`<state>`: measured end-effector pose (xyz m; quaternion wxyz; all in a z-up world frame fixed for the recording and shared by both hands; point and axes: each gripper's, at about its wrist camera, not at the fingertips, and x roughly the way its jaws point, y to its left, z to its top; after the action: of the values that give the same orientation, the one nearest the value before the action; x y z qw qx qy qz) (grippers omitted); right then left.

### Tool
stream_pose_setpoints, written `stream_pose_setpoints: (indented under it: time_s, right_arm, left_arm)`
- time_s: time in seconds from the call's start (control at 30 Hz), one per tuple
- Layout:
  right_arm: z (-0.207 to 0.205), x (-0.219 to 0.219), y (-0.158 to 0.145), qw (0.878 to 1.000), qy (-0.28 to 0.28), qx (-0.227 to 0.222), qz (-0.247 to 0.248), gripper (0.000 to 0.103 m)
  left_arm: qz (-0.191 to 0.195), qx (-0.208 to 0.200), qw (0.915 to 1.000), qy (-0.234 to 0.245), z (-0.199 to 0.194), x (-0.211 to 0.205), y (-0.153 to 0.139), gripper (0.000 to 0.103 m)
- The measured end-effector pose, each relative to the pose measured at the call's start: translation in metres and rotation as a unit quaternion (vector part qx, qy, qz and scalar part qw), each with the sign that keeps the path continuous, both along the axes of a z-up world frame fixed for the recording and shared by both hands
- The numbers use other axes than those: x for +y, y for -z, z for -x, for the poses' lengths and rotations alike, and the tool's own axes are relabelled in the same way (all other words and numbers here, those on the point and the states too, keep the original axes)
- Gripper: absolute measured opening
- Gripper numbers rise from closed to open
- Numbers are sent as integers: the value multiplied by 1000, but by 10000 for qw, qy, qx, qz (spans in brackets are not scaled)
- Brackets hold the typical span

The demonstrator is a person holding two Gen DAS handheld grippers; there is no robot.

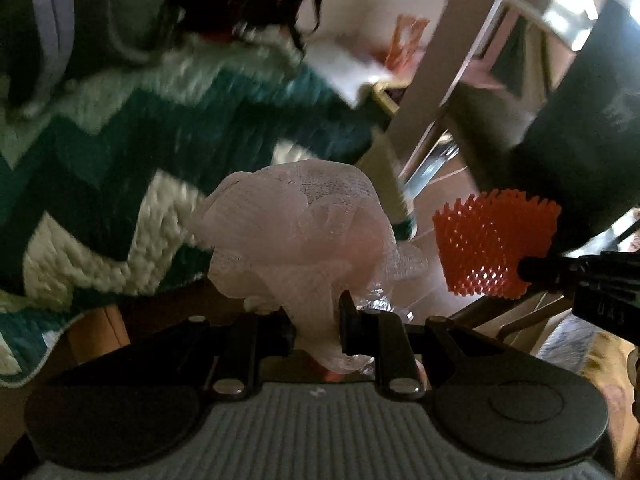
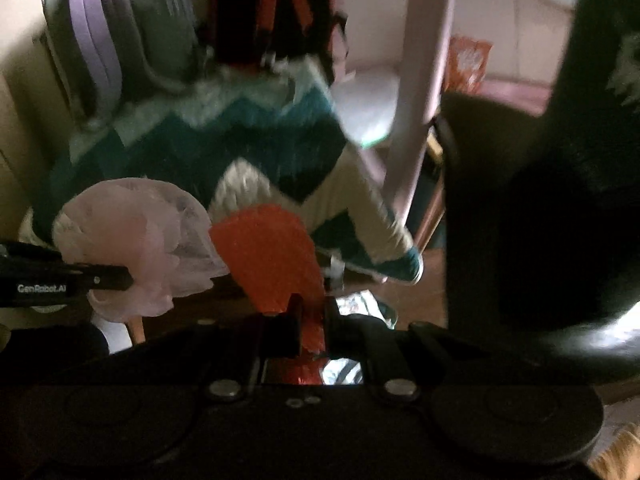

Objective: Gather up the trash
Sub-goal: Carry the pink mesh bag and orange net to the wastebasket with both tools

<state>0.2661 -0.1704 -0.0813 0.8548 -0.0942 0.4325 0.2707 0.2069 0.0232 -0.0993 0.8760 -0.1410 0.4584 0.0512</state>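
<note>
A crumpled pale pink foam net (image 1: 304, 224) stands up from my left gripper (image 1: 318, 330), whose jaws are shut on its lower end. An orange-red foam net (image 2: 266, 252) is pinched at its bottom between the jaws of my right gripper (image 2: 310, 328). In the left wrist view the orange net (image 1: 494, 246) hangs at the right, held by the right gripper's black finger tips (image 1: 536, 270). In the right wrist view the pink net (image 2: 136, 240) shows at the left with the left gripper's fingers (image 2: 108, 276) across it. Both pieces are held in the air.
A teal, green and white zigzag blanket (image 1: 120, 168) lies over a seat below. A grey and lilac backpack (image 2: 120, 40) and a black and red bag (image 2: 264, 12) stand behind it. A pale table leg (image 2: 416, 92) and a large dark object (image 2: 560, 200) are on the right.
</note>
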Motion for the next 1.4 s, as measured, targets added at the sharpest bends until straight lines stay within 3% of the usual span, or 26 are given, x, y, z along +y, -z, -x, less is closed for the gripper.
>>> stream_pose_setpoints:
  time_s: [0.3,0.57,0.8,1.17,1.4]
  right_arm:
    - [39,-49,-82,9952,324,-764,-518,9]
    - [48,-92,-139,9842,699,-1444,-752,9]
    - [43,-132,-181,9731,1084,-1876,-778,9]
    - [17,-192,-237,9550,1652,-2391,-590,9]
    - [-14,-222,-252,9457,2013,-2523,-386,9]
  left_arm:
    - [-218,-835,9956,359,22,-52,-90,20]
    - [-348,-1488,9862,642,16,-93,-159,20]
    - [-421,-1808,9787,873,-10,-125,-205,20]
    - [-630,-2329,9583,1529,-59,-200,-284,20]
    - [-562,-2385,9515,1860,-99,-244,-307,20]
